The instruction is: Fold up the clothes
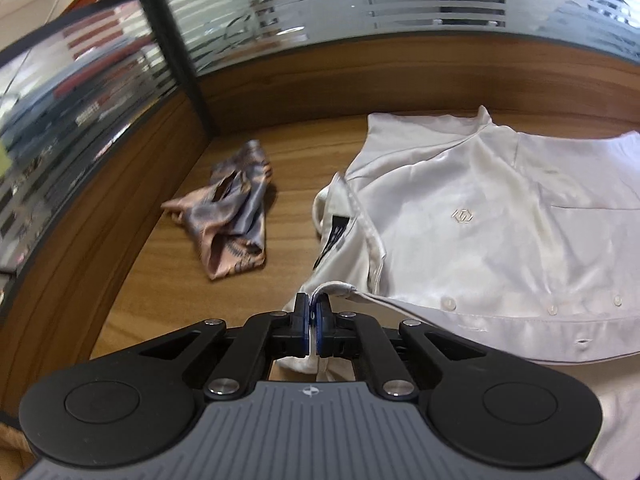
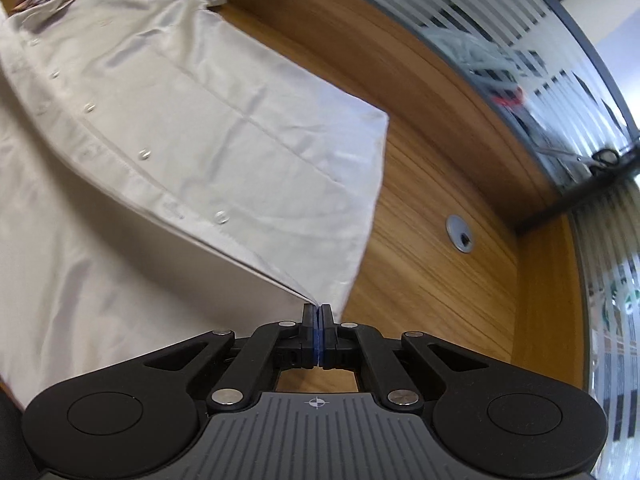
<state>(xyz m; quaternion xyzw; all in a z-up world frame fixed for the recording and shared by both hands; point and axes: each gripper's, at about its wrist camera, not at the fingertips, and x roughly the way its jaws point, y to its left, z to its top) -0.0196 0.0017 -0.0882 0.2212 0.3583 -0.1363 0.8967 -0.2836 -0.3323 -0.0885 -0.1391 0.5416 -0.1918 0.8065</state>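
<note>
The shirt [image 1: 480, 216] lies flat on the desk [image 2: 440, 240], right of the scarf [image 1: 228, 216]. The left gripper [image 1: 313, 312] pinches its collar edge, the right gripper [image 2: 317, 316] its hem corner. Lift both evenly, keeping that edge taut.

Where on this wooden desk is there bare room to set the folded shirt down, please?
Bare wood lies between the white button-up shirt and the round grey cable grommet, up to the wooden back panel. A narrower strip separates the shirt's collar from the crumpled pink-and-blue patterned cloth. The shirt crowds the rest.
</note>
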